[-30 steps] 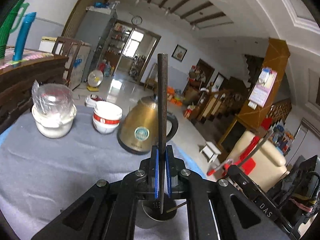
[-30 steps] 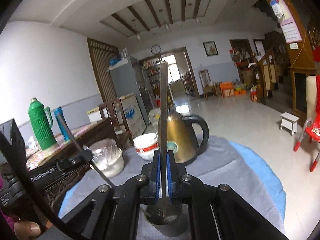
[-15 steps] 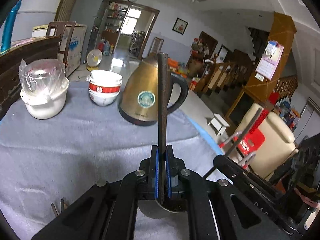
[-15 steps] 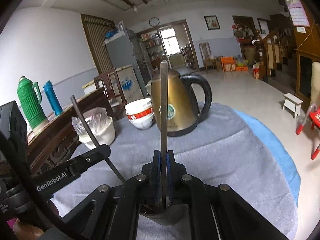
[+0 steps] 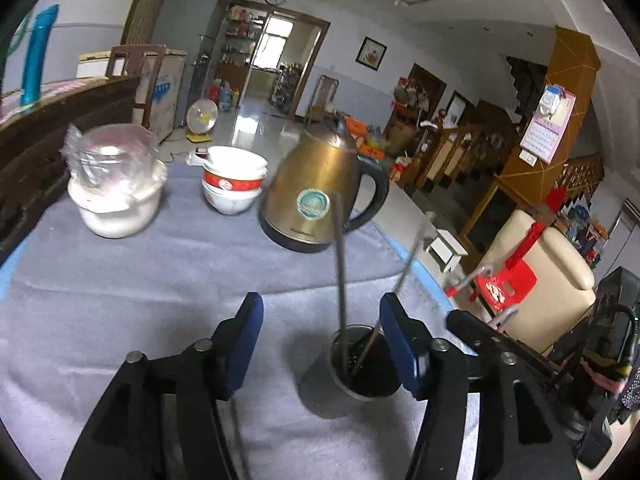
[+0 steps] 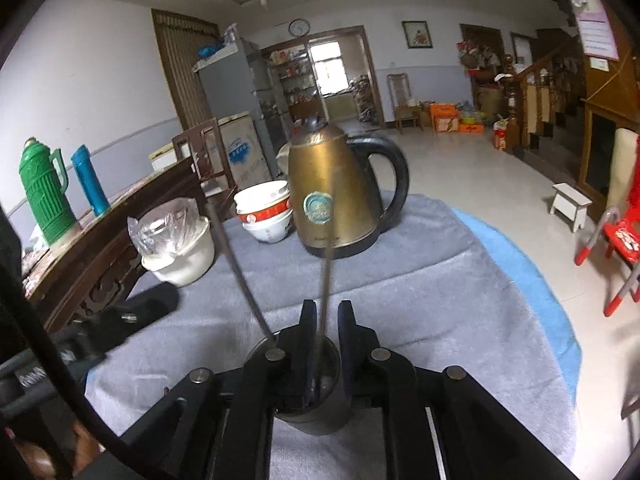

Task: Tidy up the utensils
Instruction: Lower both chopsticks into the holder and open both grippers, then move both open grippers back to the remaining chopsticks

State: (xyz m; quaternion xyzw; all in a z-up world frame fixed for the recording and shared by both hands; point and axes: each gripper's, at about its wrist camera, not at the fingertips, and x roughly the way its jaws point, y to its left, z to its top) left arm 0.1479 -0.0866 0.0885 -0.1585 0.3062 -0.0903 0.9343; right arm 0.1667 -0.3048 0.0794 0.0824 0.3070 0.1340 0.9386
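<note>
A small metal cup (image 5: 362, 364) stands on the grey cloth. Two thin metal sticks (image 5: 341, 264) lean upright inside it. My left gripper (image 5: 322, 344) is wide open and empty, with the cup just inside its right finger. In the right wrist view the cup (image 6: 308, 392) sits under my right gripper (image 6: 325, 320), whose jaws are slightly apart around one stick (image 6: 326, 292) without pinching it. The other stick (image 6: 236, 264) leans left.
A brass kettle (image 5: 316, 196), stacked red-and-white bowls (image 5: 232, 184) and a white pot with a plastic-wrapped lid (image 5: 116, 188) stand at the back of the table (image 5: 120, 300). A dark wooden sideboard (image 6: 100, 248) lies left. More sticks lie under the left gripper (image 5: 236, 432).
Both grippers were shut on upright sticks. Now both have opened, the left one wide, and the two sticks stand loose in the cup.
</note>
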